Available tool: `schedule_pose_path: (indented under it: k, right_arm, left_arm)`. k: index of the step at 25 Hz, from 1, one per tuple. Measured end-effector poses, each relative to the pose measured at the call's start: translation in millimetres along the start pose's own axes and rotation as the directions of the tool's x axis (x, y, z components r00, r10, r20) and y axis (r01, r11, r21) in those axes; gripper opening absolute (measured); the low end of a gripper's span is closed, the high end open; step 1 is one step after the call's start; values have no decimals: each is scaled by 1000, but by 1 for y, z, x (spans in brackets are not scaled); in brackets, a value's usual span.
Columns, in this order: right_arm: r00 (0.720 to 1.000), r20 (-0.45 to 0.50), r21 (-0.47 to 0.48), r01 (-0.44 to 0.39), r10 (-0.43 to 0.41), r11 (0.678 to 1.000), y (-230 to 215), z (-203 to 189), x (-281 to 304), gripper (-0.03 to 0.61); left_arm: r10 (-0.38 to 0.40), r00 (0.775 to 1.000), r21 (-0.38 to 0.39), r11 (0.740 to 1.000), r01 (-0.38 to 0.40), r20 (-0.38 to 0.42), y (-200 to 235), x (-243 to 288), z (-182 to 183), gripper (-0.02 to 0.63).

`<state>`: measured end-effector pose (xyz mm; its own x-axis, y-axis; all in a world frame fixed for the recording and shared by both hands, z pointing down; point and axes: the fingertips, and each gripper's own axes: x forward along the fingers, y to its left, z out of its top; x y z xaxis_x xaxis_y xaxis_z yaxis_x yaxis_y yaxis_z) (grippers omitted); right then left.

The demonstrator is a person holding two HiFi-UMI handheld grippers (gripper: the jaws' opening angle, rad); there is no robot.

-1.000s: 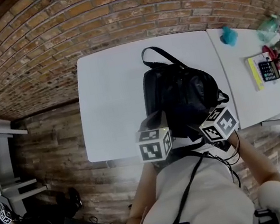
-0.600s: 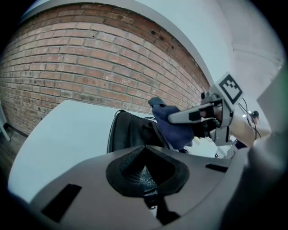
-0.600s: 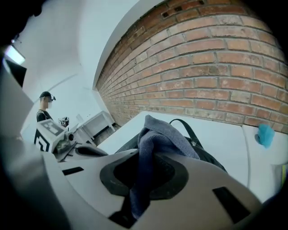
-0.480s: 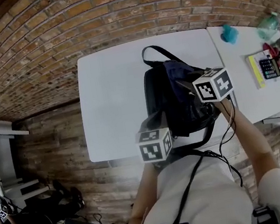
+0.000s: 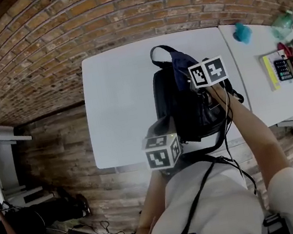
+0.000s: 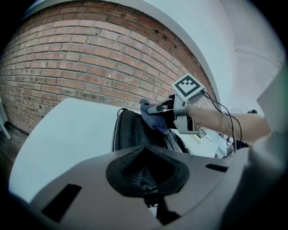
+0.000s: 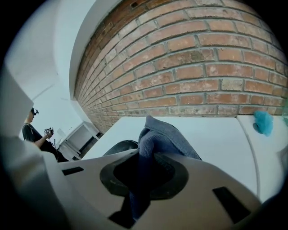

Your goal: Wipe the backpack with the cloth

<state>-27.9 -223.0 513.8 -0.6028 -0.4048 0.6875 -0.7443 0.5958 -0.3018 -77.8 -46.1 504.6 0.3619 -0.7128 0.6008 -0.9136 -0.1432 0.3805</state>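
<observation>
No writing or number anywhere is legible.

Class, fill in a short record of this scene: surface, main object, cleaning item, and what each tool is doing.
surface: white table
main object: black backpack, on the table
cleaning item: blue cloth
right tool: shut on the cloth, over the backpack's far end
left tool: jaws together, by the backpack's near edge
</observation>
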Motion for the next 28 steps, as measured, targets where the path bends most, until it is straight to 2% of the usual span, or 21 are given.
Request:
schedule_pose_path:
  k: [9,17,28]
  right_arm:
    - [998,-61,25,16,-15,1000,-5,-14,13,38]
    - [996,-88,30,-27,30,999,6,-29,5,38]
    - [989,-123,-39,-81,76,996,25,-51,-12,38]
  left_arm:
    - [-4,1000,3,1000,4,1,5,2,4,3]
    - [-10,1000,0,1000,10,7,6,6,7,3]
    - [-7,1000,0,1000,7,10,3,6,9,3]
